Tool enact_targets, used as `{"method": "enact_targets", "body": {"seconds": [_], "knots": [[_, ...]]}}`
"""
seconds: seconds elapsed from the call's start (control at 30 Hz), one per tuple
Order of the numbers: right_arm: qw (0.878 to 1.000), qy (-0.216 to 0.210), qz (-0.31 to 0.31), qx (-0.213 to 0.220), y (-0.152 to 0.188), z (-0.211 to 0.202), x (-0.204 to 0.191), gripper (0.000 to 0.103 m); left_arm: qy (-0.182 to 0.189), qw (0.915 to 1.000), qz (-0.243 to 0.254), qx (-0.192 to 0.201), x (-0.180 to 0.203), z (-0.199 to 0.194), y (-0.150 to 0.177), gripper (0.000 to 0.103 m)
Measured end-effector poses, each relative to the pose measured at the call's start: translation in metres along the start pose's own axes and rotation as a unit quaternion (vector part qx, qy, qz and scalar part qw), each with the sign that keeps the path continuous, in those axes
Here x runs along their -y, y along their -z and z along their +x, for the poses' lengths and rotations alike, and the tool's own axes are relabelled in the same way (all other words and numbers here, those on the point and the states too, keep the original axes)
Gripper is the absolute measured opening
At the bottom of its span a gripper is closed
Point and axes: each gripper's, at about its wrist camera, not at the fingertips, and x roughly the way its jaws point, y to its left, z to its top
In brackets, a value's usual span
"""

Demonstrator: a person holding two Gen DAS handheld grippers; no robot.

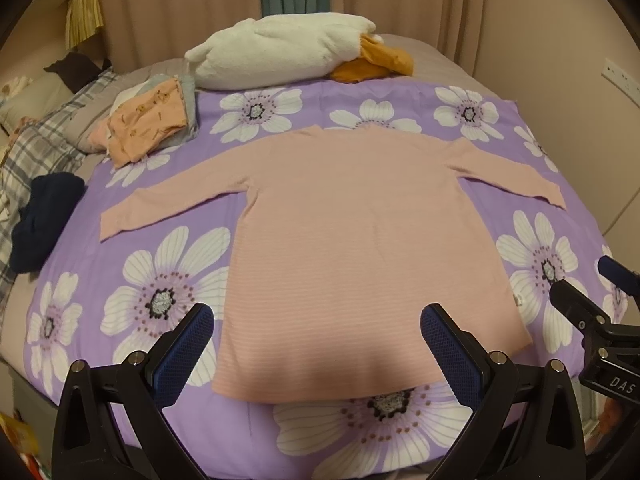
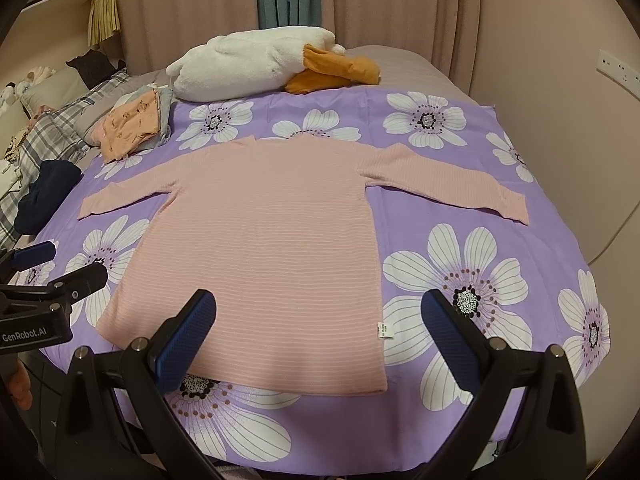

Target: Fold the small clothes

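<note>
A pink long-sleeved top [image 1: 352,216] lies flat on the purple flowered sheet [image 1: 160,280], both sleeves spread out to the sides. It also shows in the right wrist view [image 2: 260,240], with a small white tag [image 2: 385,330] at its near right hem. My left gripper [image 1: 316,324] is open and empty, above the top's near hem. My right gripper [image 2: 320,312] is open and empty, above the near right part of the hem. Each gripper shows at the edge of the other's view.
A pile of folded small clothes [image 1: 152,120] lies at the back left. A white plush duck [image 1: 280,52] with orange beak lies at the back. A dark blue garment [image 1: 40,224] sits at the left edge, by a plaid blanket [image 1: 48,140]. Wall close on the right.
</note>
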Motion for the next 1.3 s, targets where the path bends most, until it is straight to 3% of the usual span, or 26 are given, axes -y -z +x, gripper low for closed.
{"method": "enact_targets", "body": {"seconds": [0.27, 0.63, 0.87, 1.07, 1.13, 1.3], "knots": [[1.000, 0.002, -0.001, 0.001, 0.001, 0.000, -0.001, 0.103, -0.002, 1.0000, 0.003, -0.001, 0.001, 0.003, 0.002, 0.102], [1.000, 0.000, 0.001, -0.002, 0.001, 0.000, 0.000, 0.103, -0.024, 0.9991, 0.018, -0.032, -0.001, 0.007, 0.002, 0.102], [1.000, -0.001, 0.003, -0.004, 0.002, 0.001, 0.001, 0.103, -0.007, 0.9999, 0.007, 0.007, 0.001, 0.008, 0.005, 0.102], [1.000, -0.003, 0.007, -0.009, 0.003, 0.003, 0.003, 0.103, -0.022, 0.9996, 0.019, 0.006, 0.002, 0.012, 0.005, 0.102], [1.000, -0.003, 0.009, -0.010, 0.004, 0.006, 0.005, 0.103, -0.044, 0.9981, 0.038, 0.018, 0.002, 0.014, 0.003, 0.102], [0.999, -0.015, 0.026, -0.022, 0.002, 0.015, 0.010, 0.103, -0.039, 0.9985, 0.037, 0.012, 0.003, 0.020, 0.000, 0.102]]}}
